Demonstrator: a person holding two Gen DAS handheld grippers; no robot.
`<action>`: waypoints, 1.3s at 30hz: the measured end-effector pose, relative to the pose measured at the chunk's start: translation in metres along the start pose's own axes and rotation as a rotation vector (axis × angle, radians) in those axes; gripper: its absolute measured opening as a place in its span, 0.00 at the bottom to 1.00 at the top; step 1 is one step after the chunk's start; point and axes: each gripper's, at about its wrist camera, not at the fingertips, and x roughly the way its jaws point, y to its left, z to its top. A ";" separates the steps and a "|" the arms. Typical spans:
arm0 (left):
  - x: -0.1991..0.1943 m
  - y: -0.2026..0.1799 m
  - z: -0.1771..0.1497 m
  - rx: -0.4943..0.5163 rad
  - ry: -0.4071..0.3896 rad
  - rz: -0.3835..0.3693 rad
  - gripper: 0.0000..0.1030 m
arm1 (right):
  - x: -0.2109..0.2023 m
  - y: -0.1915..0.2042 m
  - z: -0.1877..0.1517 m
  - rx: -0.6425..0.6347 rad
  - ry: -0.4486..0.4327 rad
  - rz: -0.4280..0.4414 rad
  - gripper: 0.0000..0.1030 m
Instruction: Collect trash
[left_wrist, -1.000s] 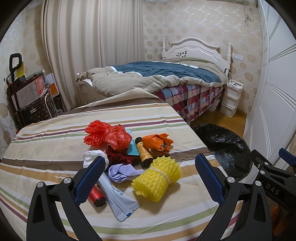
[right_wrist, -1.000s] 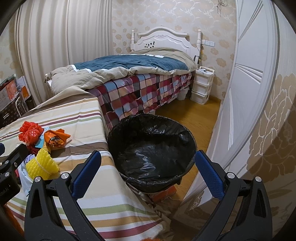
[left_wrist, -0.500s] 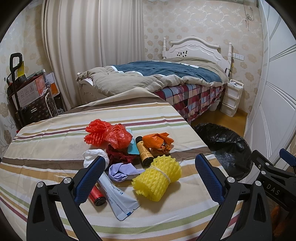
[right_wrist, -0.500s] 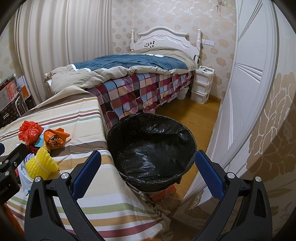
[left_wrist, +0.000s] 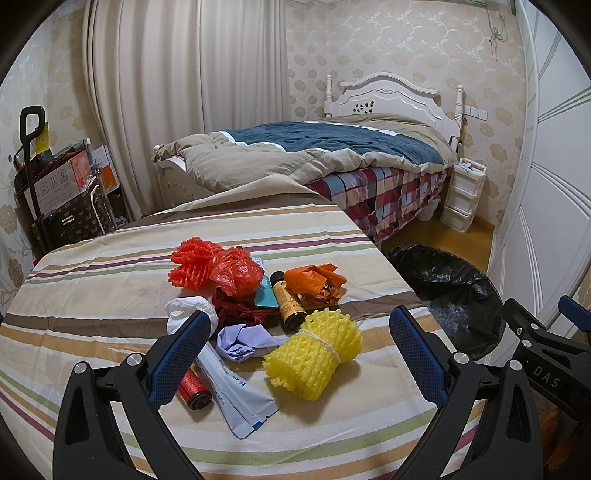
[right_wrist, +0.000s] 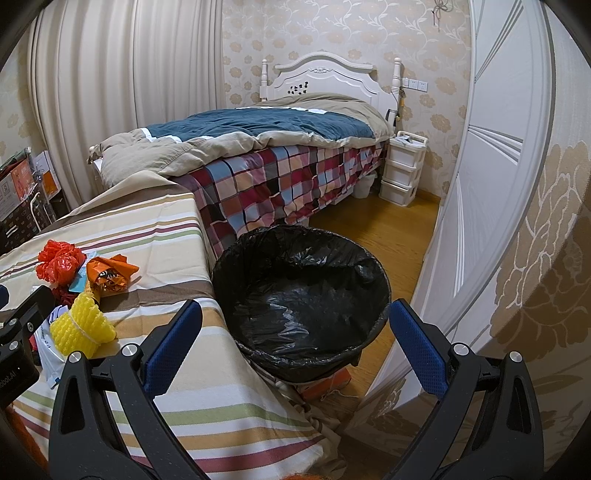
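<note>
"DAS" printed on right tongs (right_wrist: 295, 332). Trash heap on striped tabletop (left_wrist: 92, 295): yellow net (left_wrist: 314, 350), red net (left_wrist: 192, 266), orange wrapper (left_wrist: 314, 282), brown bottle (left_wrist: 288, 301), white pouch (left_wrist: 232, 387), red can (left_wrist: 194, 389). Left tongs (left_wrist: 295, 343) apart, yellow net between tips. Right tongs apart, over black-lined bin (right_wrist: 303, 295) beside tabletop.

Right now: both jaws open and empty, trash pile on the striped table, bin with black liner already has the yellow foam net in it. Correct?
One thing is off: the yellow foam net is not in the bin. It lies on the striped table at the near edge of the trash pile, as the left wrist view shows; the right wrist view shows only black liner inside the bin. Left gripper and right gripper are open and empty.
</note>
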 end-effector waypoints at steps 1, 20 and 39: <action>0.000 0.000 0.000 0.000 0.000 0.000 0.94 | 0.000 0.000 0.000 0.000 0.000 0.000 0.96; 0.000 0.000 0.000 0.000 0.001 0.001 0.94 | 0.000 0.000 0.000 -0.001 0.001 -0.001 0.96; 0.003 0.019 -0.015 -0.022 0.043 0.023 0.94 | 0.000 -0.010 -0.009 -0.008 0.013 0.009 0.96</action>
